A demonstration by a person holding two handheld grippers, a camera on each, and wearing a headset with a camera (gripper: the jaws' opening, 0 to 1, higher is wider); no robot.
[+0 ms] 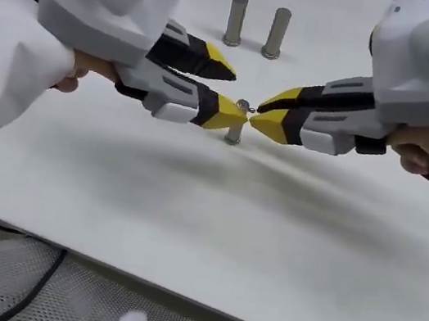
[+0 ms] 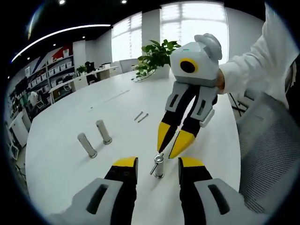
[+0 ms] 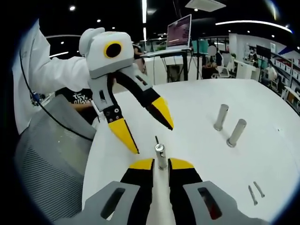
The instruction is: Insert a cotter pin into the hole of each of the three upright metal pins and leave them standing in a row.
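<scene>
The nearest metal pin (image 1: 236, 128) is standing upright on the white table (image 1: 266, 244), right between the two grippers, and a thin cotter pin (image 2: 153, 168) is poking out of its side near the top. The left gripper (image 1: 239, 95) is coming in from the left with its jaws spread well apart. One yellow tip is sitting against the pin's side and the other is hanging clear beyond it. In the left gripper view the pin is standing in the gap between those jaws. The right gripper (image 1: 256, 115) is facing it from the other side, its tips right at the top of the pin. Its jaws are showing just a narrow gap with the pin framed in it, and I cannot tell whether they are pinching the cotter pin or anything else. Farther back, the other two metal pins (image 1: 236, 20) (image 1: 276, 33) are standing upright side by side, well apart from the action. Two spare cotter pins (image 2: 140, 116) are lying loose on the table beyond them. A potted plant (image 2: 157, 54) is sitting at the far end.
</scene>
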